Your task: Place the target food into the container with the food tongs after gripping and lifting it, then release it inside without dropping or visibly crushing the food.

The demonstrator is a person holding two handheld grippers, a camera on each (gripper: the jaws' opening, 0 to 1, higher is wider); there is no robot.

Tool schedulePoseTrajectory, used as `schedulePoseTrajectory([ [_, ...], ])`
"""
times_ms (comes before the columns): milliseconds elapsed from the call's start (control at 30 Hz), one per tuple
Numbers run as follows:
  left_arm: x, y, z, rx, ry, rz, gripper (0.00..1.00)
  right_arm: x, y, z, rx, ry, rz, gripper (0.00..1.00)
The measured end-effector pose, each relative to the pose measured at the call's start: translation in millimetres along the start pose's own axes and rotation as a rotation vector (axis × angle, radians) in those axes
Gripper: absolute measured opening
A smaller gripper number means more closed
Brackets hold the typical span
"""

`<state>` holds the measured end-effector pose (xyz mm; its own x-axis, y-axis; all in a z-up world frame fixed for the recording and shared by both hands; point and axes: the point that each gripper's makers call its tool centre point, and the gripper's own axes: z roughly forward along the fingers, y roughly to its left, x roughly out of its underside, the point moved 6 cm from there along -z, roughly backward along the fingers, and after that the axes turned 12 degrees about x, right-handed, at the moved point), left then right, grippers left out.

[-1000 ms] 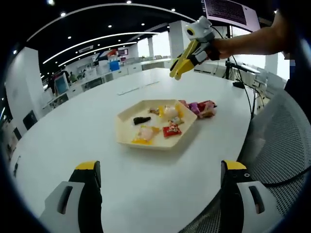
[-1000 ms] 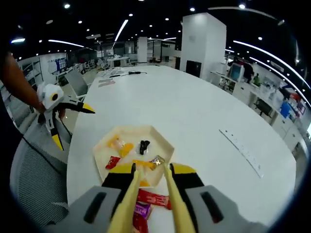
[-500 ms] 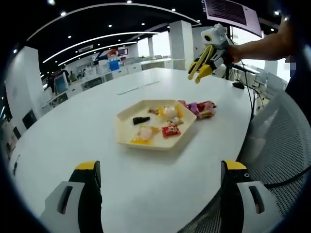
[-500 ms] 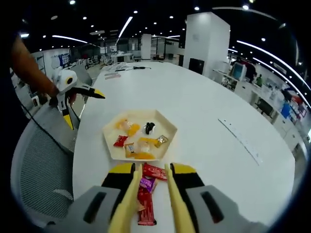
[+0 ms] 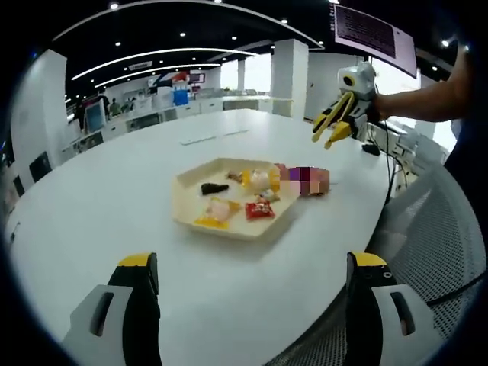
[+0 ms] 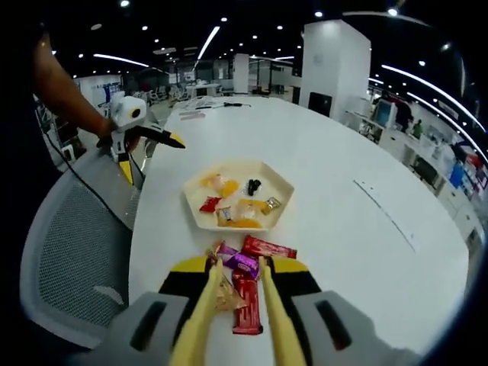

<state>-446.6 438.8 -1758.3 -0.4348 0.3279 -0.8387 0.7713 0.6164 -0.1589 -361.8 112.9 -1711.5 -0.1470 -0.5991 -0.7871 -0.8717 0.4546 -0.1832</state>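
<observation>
A cream hexagonal tray (image 5: 187,217) (image 6: 286,187) on the white round table holds several wrapped snacks. More wrapped snacks lie loose beside it, among them a purple one (image 6: 244,264) and a red bar (image 6: 268,247). My right gripper (image 6: 239,265) is shut on yellow food tongs (image 6: 207,305). The tong arms stand slightly apart just above the loose snacks, with nothing held between them. In the left gripper view the right gripper (image 5: 339,118) hovers beyond the tray with the tongs pointing down. My left gripper (image 5: 253,261) (image 6: 152,160) is wide open at the table's near edge, holding nothing.
A grey mesh chair (image 5: 446,229) (image 6: 72,229) stands at the table's edge by the person. A thin strip (image 6: 385,217) lies on the table past the tray. A cable (image 5: 393,164) and a stand rise behind the right gripper. Office desks fill the background.
The right gripper has drawn back from over the tray, so the tong tips now hang over the loose snacks beside it. The left gripper stays open with only a slight tilt.
</observation>
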Motion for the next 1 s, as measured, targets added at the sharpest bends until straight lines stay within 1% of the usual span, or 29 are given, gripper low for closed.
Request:
schedulePoseTrajectory([
  [100,-3.8,-2.3,-0.3,-0.004,-0.015,0.014,0.99,5.4,2.6,-0.2,-0.005,0.003,-0.009,0.28],
  [267,-5.2,-4.5,0.4,-0.006,-0.006,0.023,0.99,11.4,5.8,-0.9,-0.007,0.001,-0.012,0.28],
  [367,-4.5,-1.3,-0.5,-0.022,-0.011,-0.006,0.99,15.5,9.0,-0.3,-0.015,0.003,-0.017,0.28],
  [433,-7.0,-0.2,-1.5,-0.037,-0.032,-0.043,1.0,18.7,11.1,0.9,-0.022,0.007,-0.022,0.28],
  [500,-9.2,-0.4,-1.8,-0.039,-0.044,-0.042,0.99,21.8,13.2,2.9,-0.029,0.01,-0.026,0.28],
  [533,-9.4,-1.3,-1.6,-0.043,-0.041,-0.026,0.99,22.9,14.3,4.0,-0.033,0.012,-0.03,0.28],
  [667,-7.7,-0.2,-0.5,-0.042,-0.025,-0.015,0.99,26.1,20.3,10.3,-0.055,0.027,-0.061,0.28],
  [733,-6.4,0.6,-0.7,-0.045,-0.02,-0.019,1.0,27.9,21.8,14.9,-0.074,0.036,-0.053,0.27],
  [767,-6.0,1.4,-1.0,-0.049,-0.018,-0.018,1.0,27.4,21.9,16.2,-0.071,0.035,-0.059,0.27],
  [1000,-7.2,0.7,-1.9,-0.056,-0.027,-0.026,1.0,29.2,26.5,28.4,-0.097,0.041,-0.061,0.28],
])
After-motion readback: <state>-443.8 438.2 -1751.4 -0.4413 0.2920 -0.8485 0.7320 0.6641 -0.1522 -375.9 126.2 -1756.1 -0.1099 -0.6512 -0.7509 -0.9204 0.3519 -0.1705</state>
